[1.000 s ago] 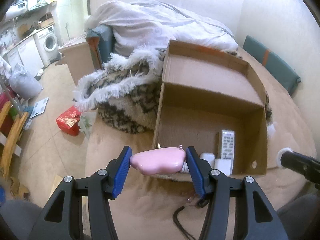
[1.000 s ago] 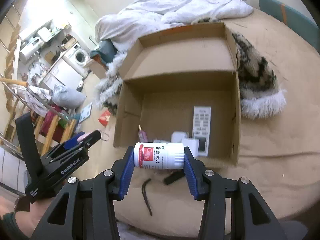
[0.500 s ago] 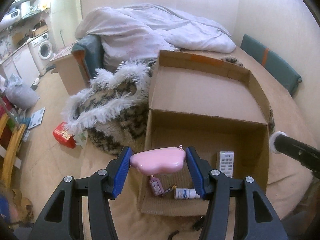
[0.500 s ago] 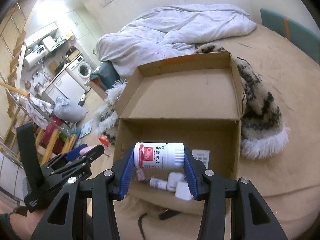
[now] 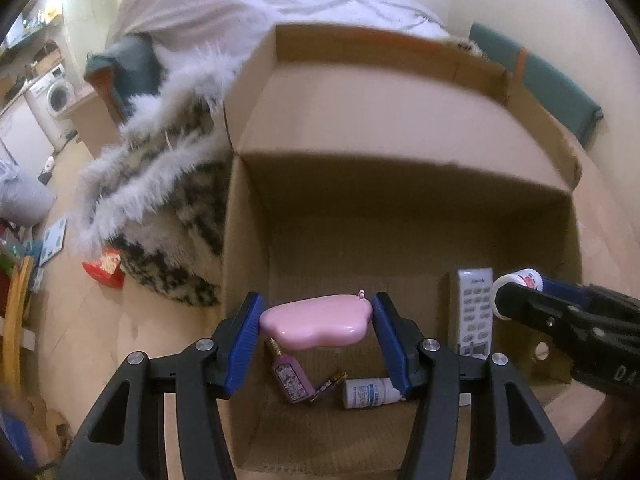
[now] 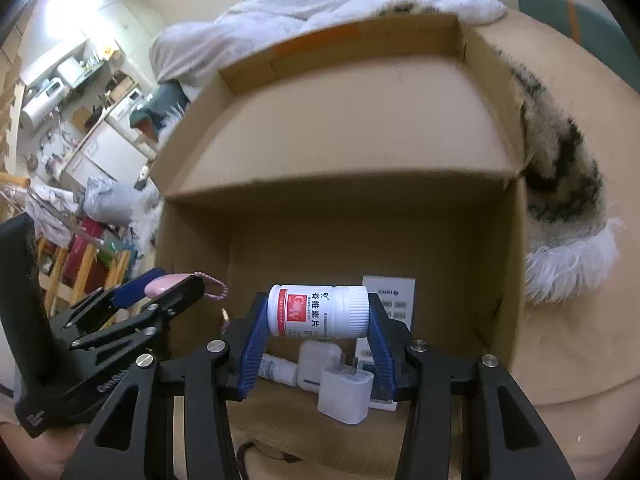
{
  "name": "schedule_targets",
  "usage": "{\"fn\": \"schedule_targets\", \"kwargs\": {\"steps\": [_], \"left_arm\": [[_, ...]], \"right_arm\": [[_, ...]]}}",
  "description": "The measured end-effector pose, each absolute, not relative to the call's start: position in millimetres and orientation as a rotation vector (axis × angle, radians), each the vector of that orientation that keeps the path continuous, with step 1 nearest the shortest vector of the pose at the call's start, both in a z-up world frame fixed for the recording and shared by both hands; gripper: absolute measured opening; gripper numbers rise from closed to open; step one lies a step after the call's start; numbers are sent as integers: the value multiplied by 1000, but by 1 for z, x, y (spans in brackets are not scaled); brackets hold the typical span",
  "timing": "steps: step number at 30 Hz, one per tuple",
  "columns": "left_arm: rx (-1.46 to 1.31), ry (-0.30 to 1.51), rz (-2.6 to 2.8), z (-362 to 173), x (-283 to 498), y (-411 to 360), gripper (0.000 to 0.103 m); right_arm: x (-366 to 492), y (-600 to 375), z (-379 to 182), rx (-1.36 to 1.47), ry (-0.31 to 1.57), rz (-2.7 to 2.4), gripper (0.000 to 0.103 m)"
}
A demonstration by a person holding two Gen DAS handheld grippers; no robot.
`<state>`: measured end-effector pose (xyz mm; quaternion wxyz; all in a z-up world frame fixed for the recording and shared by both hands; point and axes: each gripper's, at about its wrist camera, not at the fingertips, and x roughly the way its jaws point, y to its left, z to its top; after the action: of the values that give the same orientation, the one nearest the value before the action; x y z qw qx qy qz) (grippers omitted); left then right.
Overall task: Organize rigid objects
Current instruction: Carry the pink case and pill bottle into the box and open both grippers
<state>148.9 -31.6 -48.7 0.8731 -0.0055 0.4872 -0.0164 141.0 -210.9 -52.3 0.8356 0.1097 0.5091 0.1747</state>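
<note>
my left claw (image 5: 316,322) grips pink case (image 5: 315,322) over box (image 5: 400,208); right claw (image 6: 318,318) grips bottle (image 6: 318,317), remote (image 5: 475,308) at 2 o'clock.

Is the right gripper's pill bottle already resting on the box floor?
No: in the right wrist view the white pill bottle is clamped sideways in the right gripper, held above the cardboard box floor and the white charger.

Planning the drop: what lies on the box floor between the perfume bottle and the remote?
A small white bottle lying on its side, and a thin gold-tipped stick beside the perfume bottle, in the left wrist view.
</note>
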Motion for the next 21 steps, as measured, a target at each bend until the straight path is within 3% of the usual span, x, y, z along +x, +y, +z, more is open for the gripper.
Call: {"fn": "schedule_targets", "kwargs": {"steps": [21], "left_arm": [[3, 1039, -60, -70, 156, -41, 52]], "right_arm": [[167, -195, -85, 143, 1167, 301, 49]]}}
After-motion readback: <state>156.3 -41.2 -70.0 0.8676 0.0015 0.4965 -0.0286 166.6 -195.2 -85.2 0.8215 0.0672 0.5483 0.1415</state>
